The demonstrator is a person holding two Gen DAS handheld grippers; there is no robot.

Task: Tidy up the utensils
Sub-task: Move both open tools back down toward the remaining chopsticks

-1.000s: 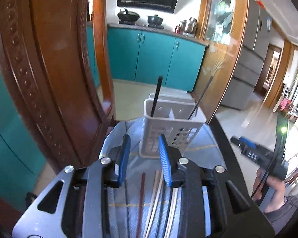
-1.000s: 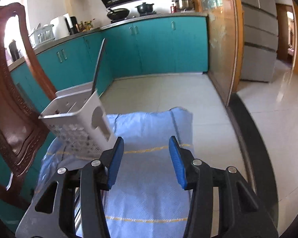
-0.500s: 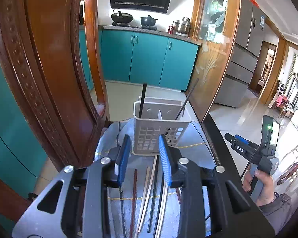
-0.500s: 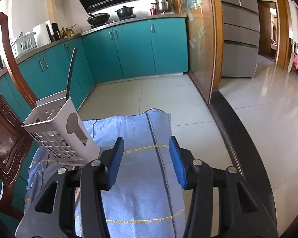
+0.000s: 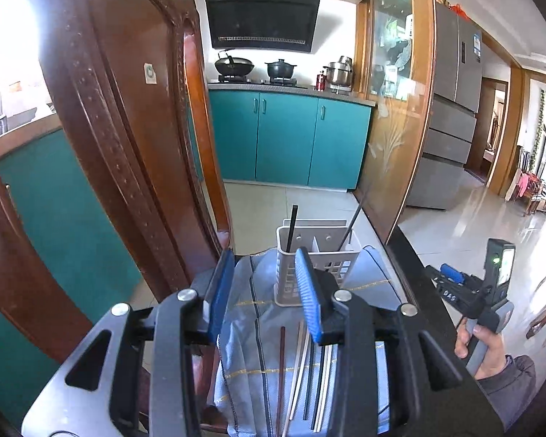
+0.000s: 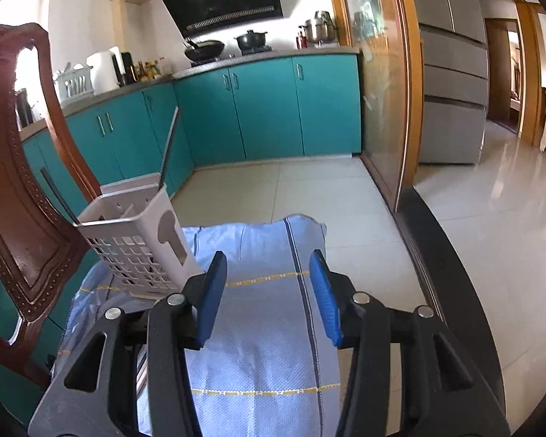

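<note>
Chopsticks (image 5: 311, 371) before white holder (image 5: 315, 267)

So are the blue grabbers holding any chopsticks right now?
No. The left gripper and right gripper are both open with nothing between them. The chopsticks lie loose on the blue cloth.

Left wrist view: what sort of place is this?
A home kitchen, most likely: a range hood above a wok and pot, teal cabinets below, and a fridge beside them.
</note>
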